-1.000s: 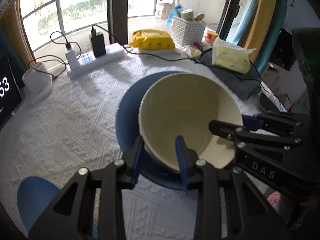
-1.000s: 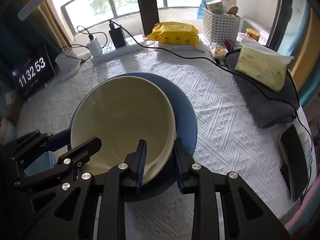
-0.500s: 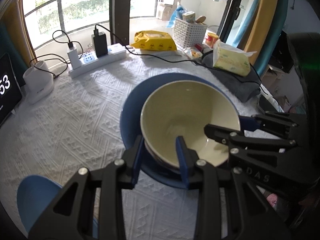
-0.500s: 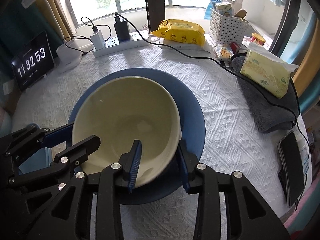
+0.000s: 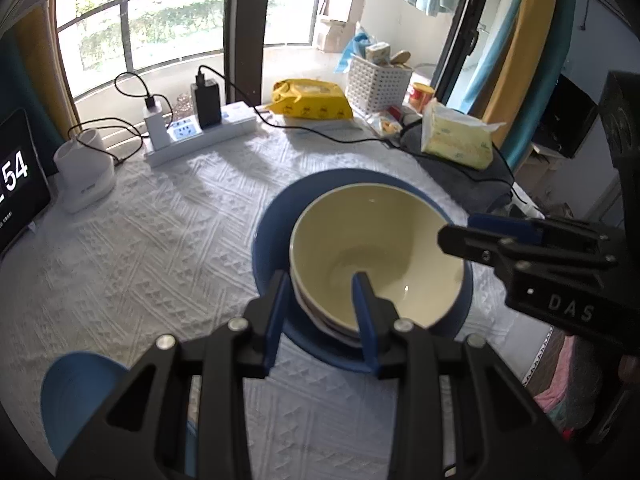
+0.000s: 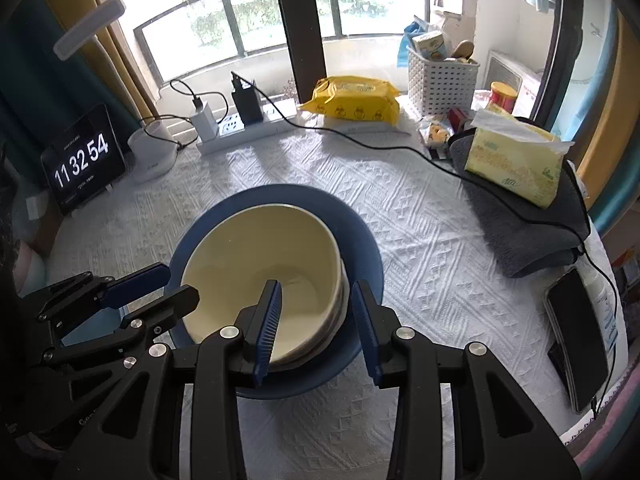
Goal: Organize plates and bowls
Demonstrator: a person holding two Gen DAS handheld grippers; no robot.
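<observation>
A cream bowl [image 5: 380, 248] [image 6: 260, 264] sits level, nested on other pale bowls [image 5: 320, 316], in the middle of a large blue plate [image 5: 272, 232] [image 6: 360, 248] on the white tablecloth. My left gripper [image 5: 320, 280] [image 6: 184, 280] straddles the bowl's near rim. One pad is inside and one outside, and they look pressed on the wall. My right gripper [image 6: 318, 292] [image 5: 460, 228] straddles the opposite rim. Its jaws have spread, and blue plate shows between the outer pad and the bowl.
A smaller blue dish [image 5: 80, 400] lies near the front left edge. Along the back stand a clock tablet [image 6: 84, 160], a white cup [image 6: 152, 152], a power strip with cables [image 6: 240, 124], a yellow wipes pack [image 6: 356, 100] and a white basket [image 6: 440, 76]. Tissues [image 6: 516, 160] on a grey towel and a phone [image 6: 576, 332] are at the right.
The cream bowl was tilted and raised; it has come down level into the stack on the blue plate. The right gripper's jaws have widened off the rim. The left gripper's gap looks unchanged.
</observation>
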